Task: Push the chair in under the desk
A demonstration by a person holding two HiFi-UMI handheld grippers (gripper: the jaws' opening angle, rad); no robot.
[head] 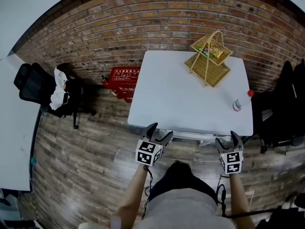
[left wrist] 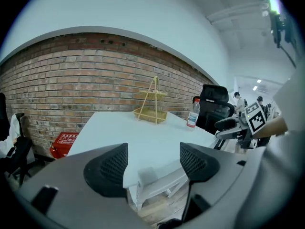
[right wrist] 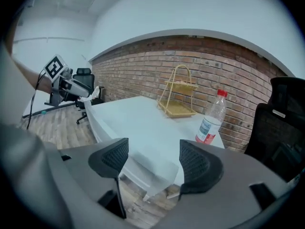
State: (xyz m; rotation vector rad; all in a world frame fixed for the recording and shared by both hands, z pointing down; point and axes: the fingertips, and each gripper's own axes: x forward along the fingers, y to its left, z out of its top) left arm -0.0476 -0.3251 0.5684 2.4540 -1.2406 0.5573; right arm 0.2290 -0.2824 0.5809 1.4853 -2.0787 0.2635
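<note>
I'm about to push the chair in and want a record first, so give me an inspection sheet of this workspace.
Surface: white desk, mostly bare.
Job's things: white chair at the desk's near edge, partly under it; how far in cannot be told.
Clutter: wire basket on the desk's far right part; bottle with a red cap near its right edge.
Tools: left tool and right tool both open, nothing between the jaws, held at the desk's near edge.
Cables: black cable hanging below the left tool; another below the right.
Surroundings: brick wall, red box at its foot, black office chair at left, wood floor.
</note>
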